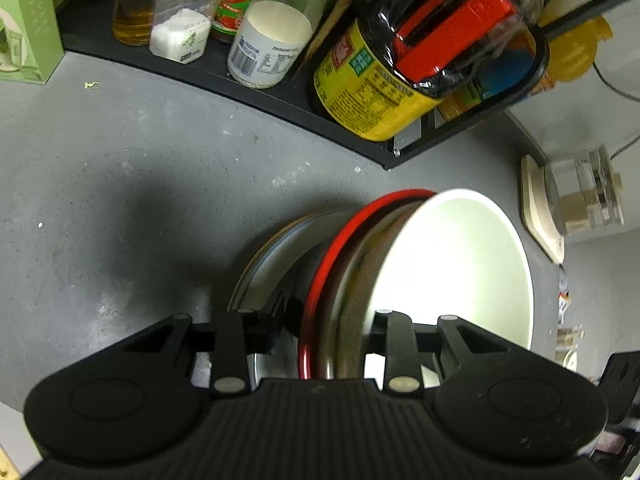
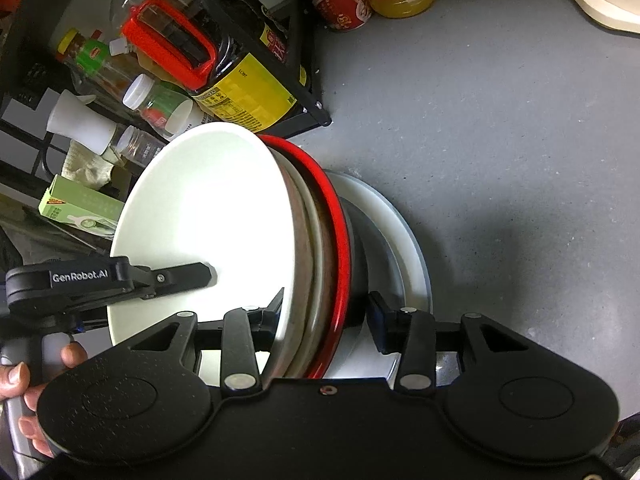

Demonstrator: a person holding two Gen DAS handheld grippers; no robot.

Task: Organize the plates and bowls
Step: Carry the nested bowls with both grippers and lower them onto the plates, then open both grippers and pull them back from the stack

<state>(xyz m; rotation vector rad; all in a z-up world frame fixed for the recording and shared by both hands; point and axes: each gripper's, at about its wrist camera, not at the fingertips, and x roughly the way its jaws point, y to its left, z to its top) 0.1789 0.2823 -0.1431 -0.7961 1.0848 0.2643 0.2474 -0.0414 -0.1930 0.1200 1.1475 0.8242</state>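
Both hand-held grippers are clamped on one nested stack of dishes tipped up on its edge over the grey countertop [image 1: 120, 200]. From its own camera, the left gripper [image 1: 324, 336] straddles the stack at about 6 o'clock, one finger pressed on the far side by the pale flat plate [image 1: 260, 272] and the other inside the white bowl [image 1: 452, 264], so the jaws are closed onto the stack's rims. From the other camera, the right gripper [image 2: 326, 320] grips likewise at 6 o'clock, its left finger inside the white bowl [image 2: 208, 216] and its right finger against the white plate [image 2: 400, 240] at the back. Between bowl and plate sit a brownish-rimmed dish [image 2: 316, 240] and a red-rimmed bowl [image 2: 340, 224], all nested close together. In the right view the left gripper [image 2: 192, 274] reaches in from 9 o'clock, its finger lying across the bowl's inside. A black rack [image 1: 280, 104] of bottles and jars stands at 12 o'clock in the left view, with a yellow-labelled soy sauce bottle [image 1: 372, 92] nearest the stack.
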